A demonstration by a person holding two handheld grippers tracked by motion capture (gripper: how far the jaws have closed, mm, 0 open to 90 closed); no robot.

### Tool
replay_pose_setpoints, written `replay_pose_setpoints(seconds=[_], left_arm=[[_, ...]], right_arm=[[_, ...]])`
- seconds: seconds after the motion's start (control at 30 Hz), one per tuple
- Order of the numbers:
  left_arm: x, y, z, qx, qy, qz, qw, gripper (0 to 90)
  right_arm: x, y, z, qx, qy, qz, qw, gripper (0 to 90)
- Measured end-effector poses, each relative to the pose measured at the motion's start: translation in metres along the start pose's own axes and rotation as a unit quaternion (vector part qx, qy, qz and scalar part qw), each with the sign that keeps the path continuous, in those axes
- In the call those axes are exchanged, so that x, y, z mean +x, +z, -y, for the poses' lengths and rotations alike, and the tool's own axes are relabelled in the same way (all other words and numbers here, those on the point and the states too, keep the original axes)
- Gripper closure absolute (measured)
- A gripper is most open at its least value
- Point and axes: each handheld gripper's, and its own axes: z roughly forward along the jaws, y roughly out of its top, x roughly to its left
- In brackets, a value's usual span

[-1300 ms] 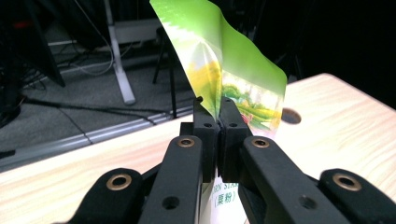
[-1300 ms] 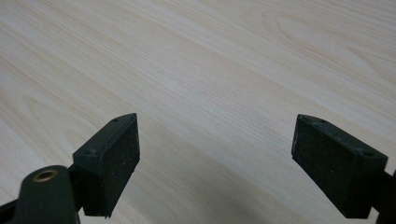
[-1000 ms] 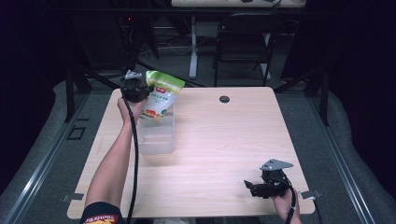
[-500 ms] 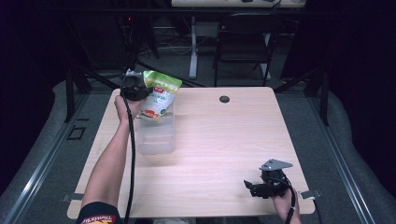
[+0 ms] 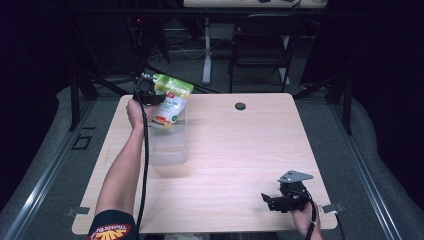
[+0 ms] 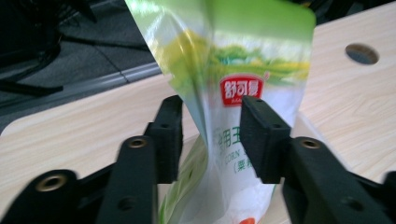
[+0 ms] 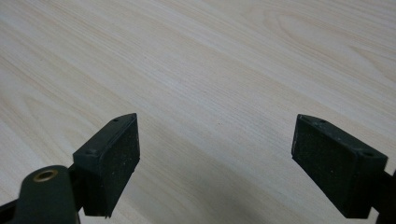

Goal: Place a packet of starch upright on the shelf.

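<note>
**Item: pouch** (image 5: 170, 102), green and white, soft, printed label.
Location: far left of bench (image 5: 240, 150), upright and slightly tilted, its lower end inside the open top of the clear bin (image 5: 167, 147). Judged to be mid-delivery into the bin.

**Left tongs** (image 5: 154, 97): released. The jaws have just been opening, and the pouch's upper half stands between them. A gap shows at one pad (image 6: 170, 130), so nothing is pinched. The tongs sit high over the bin, probably so the pouch drops straight in.

**Right tongs** (image 5: 268, 200): released, jaws wide and nothing between them. They are parked low at the near right edge, well apart from the bin, apparently idle because one hand is enough.

**Bin:** upright, near the left edge, otherwise seemingly empty.
</note>
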Motion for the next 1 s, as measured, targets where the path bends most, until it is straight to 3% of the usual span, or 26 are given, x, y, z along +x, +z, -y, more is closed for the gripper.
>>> replay_pose_setpoints(seconds=[0.2,0.37,0.5,1.0], left_arm=[[-0.005,0.0,0.005,-0.002,0.019,0.006,0.9998,86.9],[-0.006,-0.008,0.009,-0.012,0.029,0.019,0.9993,88.7],[-0.006,-0.013,0.014,-0.024,0.022,0.033,0.9989,88.6],[-0.009,-0.022,0.021,-0.055,-0.004,0.048,0.9973,89.0]], right_arm=[[0.0,0.0,0.0,-0.001,0.0,-0.003,1.0,14.8],[0.001,0.0,-0.001,0.002,-0.003,-0.003,1.0,14.8],[0.002,0.0,-0.002,0.002,-0.004,-0.001,1.0,14.8],[0.001,0.0,-0.001,0.003,-0.005,0.001,1.0,14.8]])
